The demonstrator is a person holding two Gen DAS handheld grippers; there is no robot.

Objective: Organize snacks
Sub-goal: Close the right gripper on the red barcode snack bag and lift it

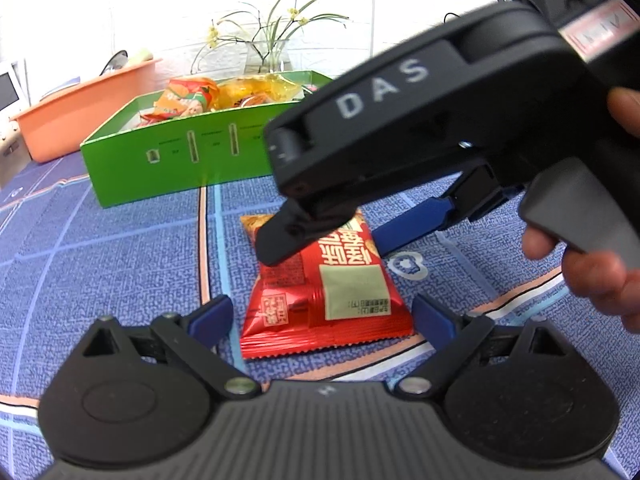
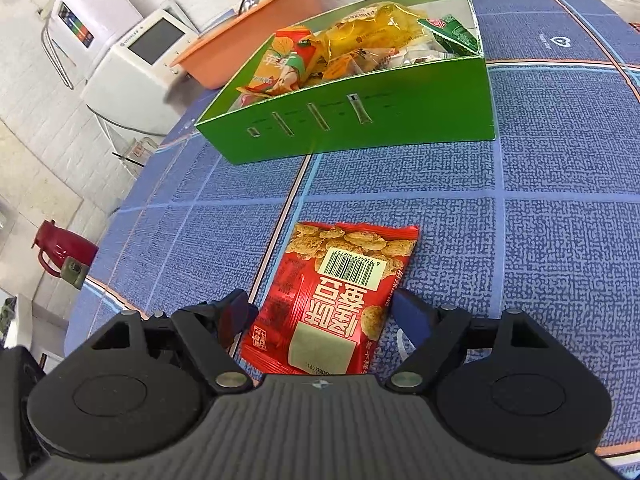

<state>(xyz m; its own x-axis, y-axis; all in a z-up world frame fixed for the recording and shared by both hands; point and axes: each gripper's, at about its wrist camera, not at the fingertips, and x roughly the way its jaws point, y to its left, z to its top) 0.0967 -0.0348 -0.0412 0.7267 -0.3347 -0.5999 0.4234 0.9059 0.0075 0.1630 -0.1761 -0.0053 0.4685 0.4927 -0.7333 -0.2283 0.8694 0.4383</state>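
**Red snack packet between two pairs of tongs**

Blue patterned cloth covers the bench (image 2: 540, 220), where a red snack packet (image 2: 340, 300) lies flat, well short of the green box (image 2: 360, 120) already holding other snacks. Left tongs (image 1: 322, 316) stand wide open, fingers apart on either side of the packet's near end, not pressing it. Right tongs (image 2: 320, 312) straddle the same packet (whether their blue pads touch it, I cannot tell). An orange tub (image 1: 80, 100) sits beyond the box
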